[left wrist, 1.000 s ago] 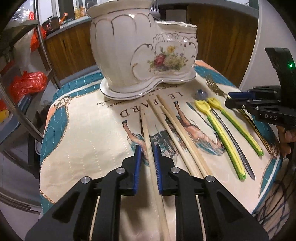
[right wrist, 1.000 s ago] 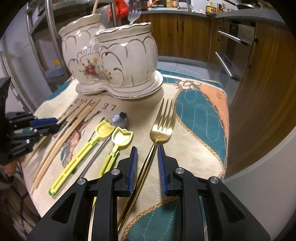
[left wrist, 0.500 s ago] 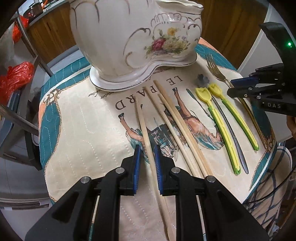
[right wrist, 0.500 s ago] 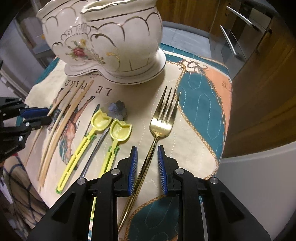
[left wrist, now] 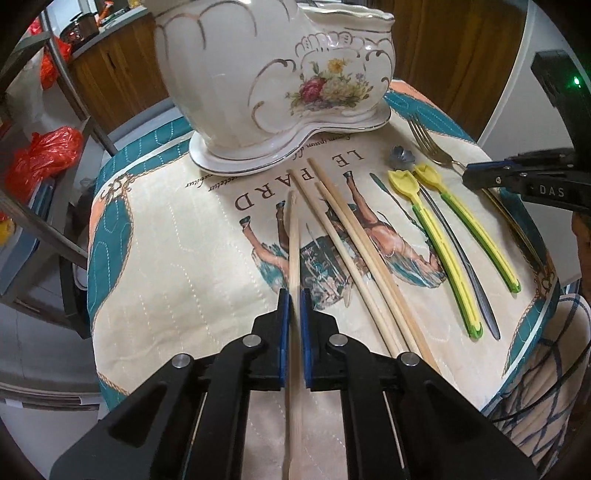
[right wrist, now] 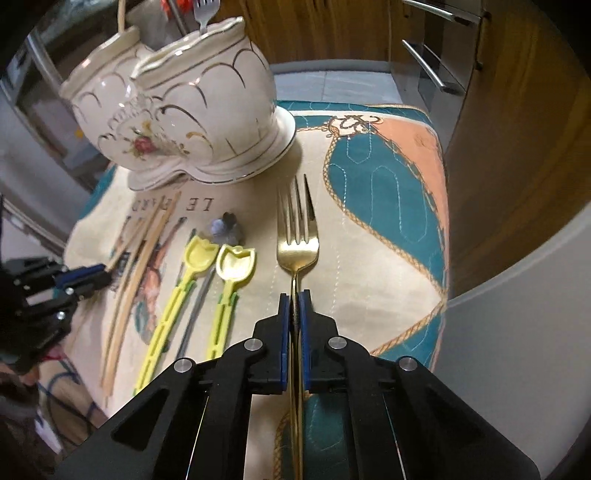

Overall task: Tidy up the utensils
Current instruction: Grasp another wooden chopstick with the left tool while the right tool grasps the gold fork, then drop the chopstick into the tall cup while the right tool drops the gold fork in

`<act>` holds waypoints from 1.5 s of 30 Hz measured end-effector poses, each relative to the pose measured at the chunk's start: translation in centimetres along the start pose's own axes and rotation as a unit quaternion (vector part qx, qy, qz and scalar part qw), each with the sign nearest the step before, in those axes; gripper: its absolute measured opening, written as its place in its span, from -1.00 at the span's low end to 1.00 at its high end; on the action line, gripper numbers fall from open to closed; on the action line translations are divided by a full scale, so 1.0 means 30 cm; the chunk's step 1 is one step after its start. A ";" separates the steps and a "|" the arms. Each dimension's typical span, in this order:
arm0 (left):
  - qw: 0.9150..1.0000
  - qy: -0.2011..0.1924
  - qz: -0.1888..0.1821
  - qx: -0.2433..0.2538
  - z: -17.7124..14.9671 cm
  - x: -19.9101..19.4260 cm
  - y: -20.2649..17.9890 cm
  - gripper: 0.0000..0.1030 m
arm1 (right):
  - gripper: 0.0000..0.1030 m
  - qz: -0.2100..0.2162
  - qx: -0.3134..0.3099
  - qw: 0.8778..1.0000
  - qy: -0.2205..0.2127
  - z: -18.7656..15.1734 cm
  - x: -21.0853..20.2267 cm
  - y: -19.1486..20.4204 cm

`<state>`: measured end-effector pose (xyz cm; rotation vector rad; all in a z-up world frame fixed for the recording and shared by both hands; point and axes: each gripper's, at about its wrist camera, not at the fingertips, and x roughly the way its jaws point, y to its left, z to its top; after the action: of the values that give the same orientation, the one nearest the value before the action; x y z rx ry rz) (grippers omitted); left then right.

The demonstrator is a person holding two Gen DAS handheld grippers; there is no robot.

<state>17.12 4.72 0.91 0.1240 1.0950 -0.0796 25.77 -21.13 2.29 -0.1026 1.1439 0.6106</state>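
Note:
My left gripper (left wrist: 294, 295) is shut on a wooden chopstick (left wrist: 293, 236) that points toward the white floral ceramic holder (left wrist: 273, 81). Other chopsticks (left wrist: 354, 236) lie to its right on the printed cloth. My right gripper (right wrist: 294, 297) is shut on the handle of a gold fork (right wrist: 297, 236), tines toward the holder (right wrist: 192, 110). Two yellow spoons (right wrist: 201, 254) and a grey utensil (right wrist: 225, 230) lie left of the fork. The holder has a silver fork (right wrist: 205, 11) standing in it.
The cloth (left wrist: 166, 240) covers a small table with edges close on all sides. A metal rack (left wrist: 48, 122) with red bags stands left. Wooden cabinets (right wrist: 517, 129) stand behind and to the right.
Both grippers closed: the left on the chopstick, the right on the gold fork's handle. Both utensils now align straight between the fingers.

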 end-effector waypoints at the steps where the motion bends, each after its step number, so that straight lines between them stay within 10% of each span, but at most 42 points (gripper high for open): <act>1: 1.000 -0.006 -0.002 -0.003 -0.012 -0.009 0.000 -0.89 | -0.87 0.011 0.002 1.000 -0.010 -0.011 -0.013 0.001; 10: 0.992 -0.117 -0.029 -0.033 -0.106 -0.132 0.001 -0.89 | -0.87 0.044 -0.010 0.993 -0.113 -0.069 -0.150 0.042; 22: 0.955 -0.276 -0.055 -0.089 -0.104 -0.305 0.059 -0.89 | -0.87 0.054 -0.043 0.976 -0.205 -0.090 -0.258 0.060; 45: 0.916 -0.389 -0.059 -0.084 0.079 -0.421 0.103 -0.89 | -0.87 0.085 -0.095 0.940 -0.318 0.049 -0.398 0.147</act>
<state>13.84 7.50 13.41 -0.1268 0.3053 -0.1275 21.52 -21.70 14.35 0.0315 0.4665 0.8323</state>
